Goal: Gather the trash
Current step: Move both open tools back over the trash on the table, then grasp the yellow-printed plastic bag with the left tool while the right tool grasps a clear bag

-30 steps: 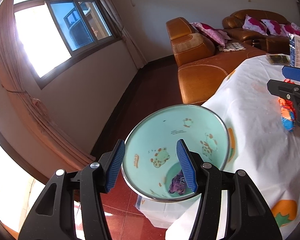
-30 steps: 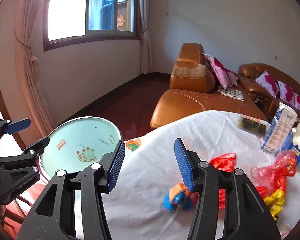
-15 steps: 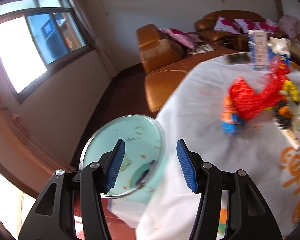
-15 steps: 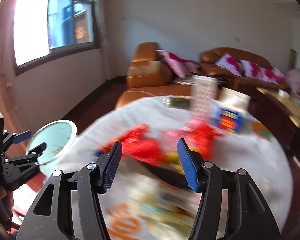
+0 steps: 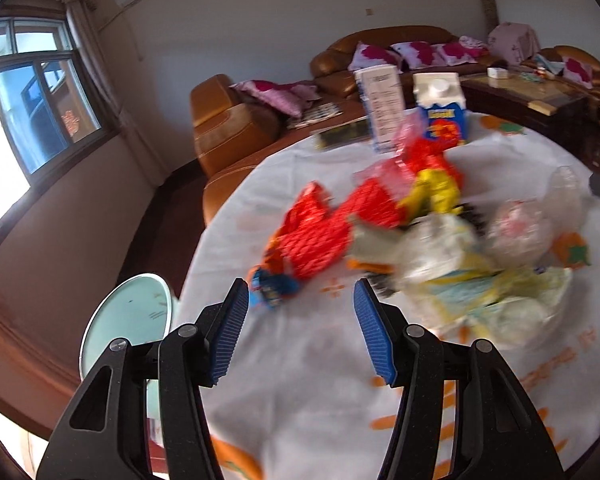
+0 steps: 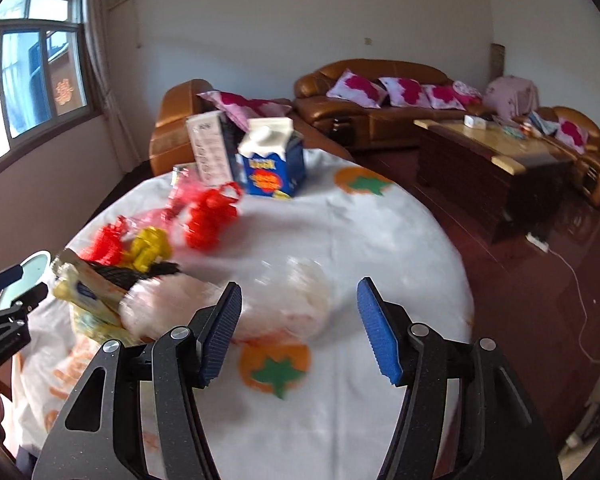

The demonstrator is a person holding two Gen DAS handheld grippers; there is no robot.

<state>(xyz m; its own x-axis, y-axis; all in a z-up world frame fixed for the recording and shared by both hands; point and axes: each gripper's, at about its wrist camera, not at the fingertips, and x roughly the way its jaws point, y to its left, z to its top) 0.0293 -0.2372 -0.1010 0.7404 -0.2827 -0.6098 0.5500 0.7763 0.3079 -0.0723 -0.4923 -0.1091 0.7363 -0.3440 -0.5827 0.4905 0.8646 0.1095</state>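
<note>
A heap of trash lies on the round table's white cloth (image 5: 300, 380): red net bags (image 5: 316, 236), a yellow net (image 6: 152, 246), pale wrappers (image 5: 440, 248) and a clear plastic bag (image 6: 172, 304). A small blue-and-orange wrapper (image 5: 274, 286) lies at the heap's near left. My left gripper (image 5: 300, 292) is open over the cloth just short of it, with nothing between the pads. My right gripper (image 6: 300, 292) is open too, with the clear bag just beyond its tips. The mint-green bin (image 5: 128, 320) stands on the floor off the table's left edge.
A blue milk carton (image 6: 272, 160) and a white box (image 6: 210, 148) stand upright at the table's far side. Brown leather sofas (image 6: 372, 96) and a wooden coffee table (image 6: 492, 160) fill the room behind. A white cable (image 6: 572, 272) runs over the red floor on the right.
Both grippers swung right, away from the bin and over the table. The left view went from looking into the bin to facing the heap. The right jaws stand a little wider.
</note>
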